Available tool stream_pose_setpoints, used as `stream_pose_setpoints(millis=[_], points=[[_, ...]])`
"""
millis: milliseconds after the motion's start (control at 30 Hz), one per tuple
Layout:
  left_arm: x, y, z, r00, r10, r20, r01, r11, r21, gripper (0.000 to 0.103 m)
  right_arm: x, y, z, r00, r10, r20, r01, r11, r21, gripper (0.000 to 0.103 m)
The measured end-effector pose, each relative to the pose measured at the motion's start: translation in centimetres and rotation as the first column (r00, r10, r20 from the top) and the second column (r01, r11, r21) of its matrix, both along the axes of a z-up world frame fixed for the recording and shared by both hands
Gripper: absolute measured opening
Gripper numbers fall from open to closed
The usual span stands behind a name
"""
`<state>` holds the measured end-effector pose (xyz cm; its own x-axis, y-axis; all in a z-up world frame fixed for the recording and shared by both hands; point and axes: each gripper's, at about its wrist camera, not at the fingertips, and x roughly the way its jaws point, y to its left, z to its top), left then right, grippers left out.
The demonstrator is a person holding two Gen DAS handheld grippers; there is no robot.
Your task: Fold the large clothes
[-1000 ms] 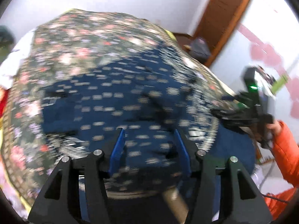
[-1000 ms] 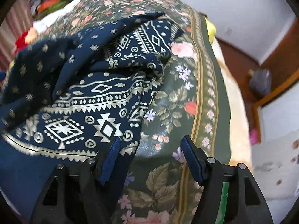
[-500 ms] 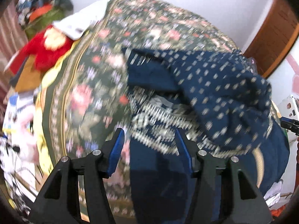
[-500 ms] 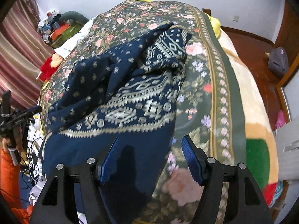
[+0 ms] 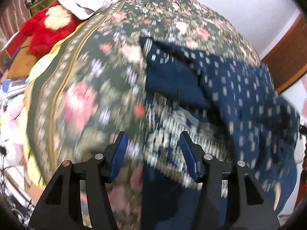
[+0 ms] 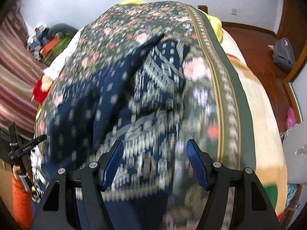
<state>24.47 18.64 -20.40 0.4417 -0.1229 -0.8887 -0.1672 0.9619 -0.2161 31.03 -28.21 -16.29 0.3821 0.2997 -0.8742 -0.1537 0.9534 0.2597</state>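
A large navy garment point(image 5: 230, 88) with small pale dots and a white patterned border lies crumpled on a floral bedspread point(image 5: 99, 72). It also shows in the right wrist view point(image 6: 119, 103), with its patterned border nearest me. My left gripper point(image 5: 152, 154) is open and empty, above the garment's left border edge. My right gripper point(image 6: 155, 161) is open and empty, above the garment's near right border. Both views are blurred by motion. The left gripper point(image 6: 25, 145) also shows at the far left of the right wrist view, in a hand with an orange sleeve.
The bedspread point(image 6: 226, 88) covers a bed. A red plush toy point(image 5: 46, 30) and a white pillow point(image 5: 90, 2) lie at the bed's far left. Boxes and clutter point(image 6: 48, 42) are stacked beyond. A grey bag point(image 6: 284, 55) sits on the wooden floor to the right.
Both grippers have swung and pulled back from the garment; the views now take in more of the bed. Both grippers stay open and empty.
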Motion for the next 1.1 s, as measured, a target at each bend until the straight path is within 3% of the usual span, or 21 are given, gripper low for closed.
stream_pose_setpoints(millis=[267, 500, 633, 667, 700, 767, 800, 900, 1100], points=[[10.4, 1.6, -2.7, 0.998, 0.044, -0.033, -0.043, 0.999, 0.028, 0.056, 9.9, 0.9, -2.4, 0.999, -0.047, -0.025, 0.047, 0.998, -0.03, 0.066], [14.3, 2.4, -4.4, 0.998, 0.052, 0.021, -0.051, 0.998, -0.02, 0.056, 15.6, 2.1, -4.7, 0.999, -0.042, -0.013, 0.043, 0.999, 0.03, 0.066], [15.9, 0.8, -5.0, 1.0, -0.001, 0.03, 0.0, 0.999, 0.051, 0.052, 17.2, 2.3, -5.3, 0.997, -0.076, -0.001, 0.076, 0.99, 0.117, 0.066], [16.3, 0.4, -5.0, 1.0, -0.006, 0.031, 0.004, 0.997, 0.077, 0.044, 17.5, 2.3, -5.4, 0.996, -0.087, 0.001, 0.086, 0.987, 0.134, 0.061], [16.6, 0.1, -5.1, 1.0, -0.01, 0.028, 0.008, 0.996, 0.093, 0.027, 17.8, 2.2, -5.6, 0.995, -0.103, 0.008, 0.1, 0.983, 0.152, 0.048], [17.1, -0.4, -4.8, 1.0, -0.01, 0.021, 0.007, 0.99, 0.143, 0.005, 18.2, 2.3, -5.9, 0.994, -0.106, -0.002, 0.105, 0.98, 0.167, 0.033], [17.2, -0.6, -4.4, 0.999, -0.014, 0.033, 0.009, 0.988, 0.153, 0.005, 18.4, 2.5, -5.9, 0.995, -0.095, -0.003, 0.094, 0.979, 0.18, 0.025], [16.9, -1.2, -2.2, 0.993, -0.022, 0.117, -0.002, 0.979, 0.205, 0.004, 18.3, 4.1, -5.0, 0.996, -0.062, 0.065, 0.054, 0.992, 0.111, 0.019], [17.8, -0.8, 3.0, 0.971, -0.008, 0.237, -0.041, 0.979, 0.202, 0.004, 19.8, 8.6, -1.5, 0.971, 0.013, 0.237, -0.004, 0.999, -0.04, 0.017]])
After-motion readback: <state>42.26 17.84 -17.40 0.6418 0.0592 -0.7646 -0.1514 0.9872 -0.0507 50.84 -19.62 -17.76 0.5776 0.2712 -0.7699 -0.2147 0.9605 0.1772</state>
